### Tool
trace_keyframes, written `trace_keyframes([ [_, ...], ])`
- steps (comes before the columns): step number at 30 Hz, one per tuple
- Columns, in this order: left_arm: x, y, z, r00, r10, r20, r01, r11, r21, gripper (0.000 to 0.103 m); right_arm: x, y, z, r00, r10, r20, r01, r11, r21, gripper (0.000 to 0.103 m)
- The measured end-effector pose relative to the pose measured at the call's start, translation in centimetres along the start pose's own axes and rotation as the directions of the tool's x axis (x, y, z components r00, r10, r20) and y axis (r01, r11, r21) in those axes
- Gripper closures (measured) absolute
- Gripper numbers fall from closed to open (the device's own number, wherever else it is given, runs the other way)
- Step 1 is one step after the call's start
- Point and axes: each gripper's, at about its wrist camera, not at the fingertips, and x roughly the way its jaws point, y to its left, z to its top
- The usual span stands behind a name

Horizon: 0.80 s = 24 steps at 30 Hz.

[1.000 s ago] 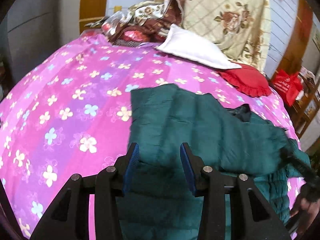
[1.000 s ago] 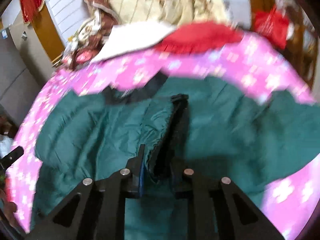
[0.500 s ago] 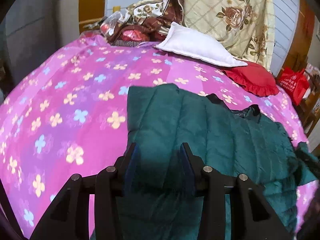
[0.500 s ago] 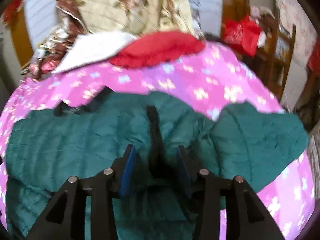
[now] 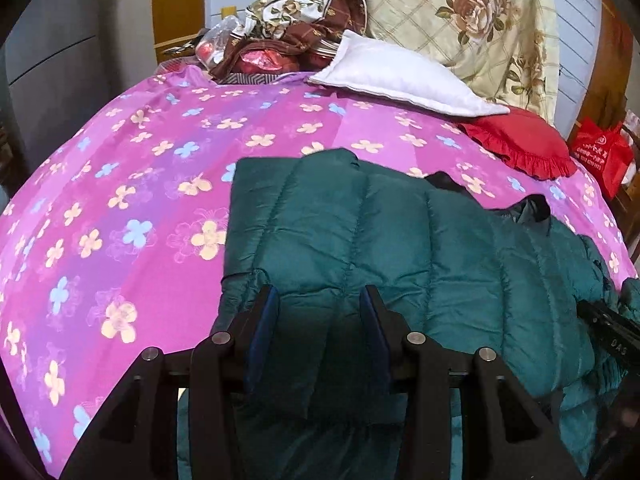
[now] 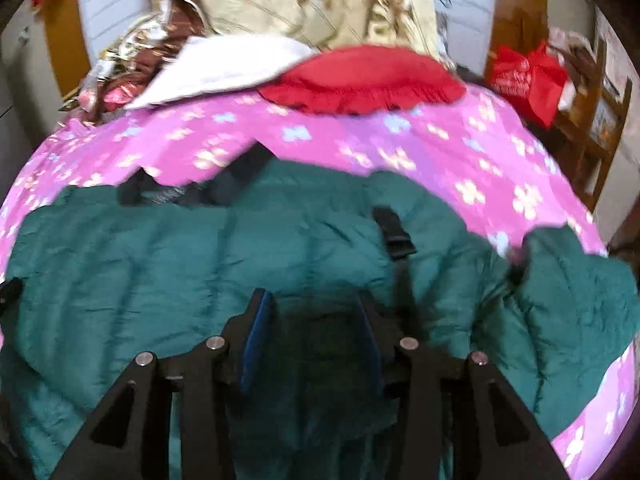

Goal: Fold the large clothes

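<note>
A dark green quilted down jacket [image 5: 384,240] lies spread on a pink flowered bedspread [image 5: 132,184]. Its left side is folded over the body, with the black collar lining [image 5: 528,208] showing at the far edge. My left gripper [image 5: 318,300] is open and hovers just above the jacket's near left part. In the right wrist view the jacket [image 6: 168,256] fills the middle, with a black zipper strip [image 6: 394,232] running across it and a sleeve [image 6: 576,296] out to the right. My right gripper [image 6: 312,304] is open and empty above the jacket.
A white pillow [image 5: 400,76] and a red frilled cushion [image 5: 524,144] lie at the head of the bed, beside a heap of patterned bedding [image 5: 288,36]. A red bag [image 6: 528,80] and a wooden chair [image 6: 596,128] stand past the bed's right side.
My right gripper let go of the jacket's zipper edge, opened and drew back as the flap dropped flat. My left gripper stayed open and shifted slightly over the jacket.
</note>
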Motion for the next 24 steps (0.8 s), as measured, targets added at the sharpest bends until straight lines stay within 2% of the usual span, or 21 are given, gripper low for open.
trace_keyframes([
  [2,0.2,-0.3,-0.2,1.0,0.01,0.007,-0.01,1.0,0.012,0.08,0.2,-0.1,-0.4,1.0,0.005,0.016,-0.005,1.0,-0.02,0.057],
  [5,0.2,-0.6,-0.5,0.999,0.029,0.014,-0.029,0.999,0.032,0.079,-0.3,0.2,-0.1,1.0,-0.007,-0.009,0.007,0.999,-0.049,0.057],
  [8,0.2,-0.6,-0.6,0.999,0.03,0.019,-0.031,0.999,0.032,0.079,-2.9,-0.3,-0.7,1.0,0.021,0.007,-0.021,1.0,-0.013,0.056],
  [10,0.2,-0.6,-0.6,0.999,0.03,0.021,-0.03,0.999,0.033,0.079,-4.5,-0.3,-1.4,0.998,0.05,0.033,-0.05,0.999,-0.019,0.047],
  [12,0.3,-0.7,-0.7,0.999,0.029,0.025,-0.03,0.999,0.032,0.078,-5.0,-0.3,-2.0,0.998,0.051,0.044,-0.05,0.998,-0.033,0.041],
  [15,0.4,-0.6,-0.8,0.999,0.026,0.027,-0.027,0.999,0.031,0.077,-3.6,-0.7,-3.0,1.0,0.005,0.011,-0.005,0.999,-0.041,0.041],
  [17,0.3,-0.5,-0.7,0.999,0.02,0.027,-0.02,0.999,0.028,0.077,-2.1,-1.3,-3.4,0.999,-0.028,-0.023,0.027,0.999,-0.03,0.036],
  [20,-0.5,0.0,-0.6,1.0,0.006,0.006,-0.006,1.0,0.006,0.077,-2.2,-2.0,-3.3,0.999,0.005,-0.039,-0.005,1.0,0.006,0.036],
  [24,-2.6,0.5,-0.8,1.0,0.003,0.006,-0.002,1.0,-0.03,0.077,-5.9,-2.0,-3.8,0.999,-0.003,0.033,0.003,1.0,-0.002,0.035],
])
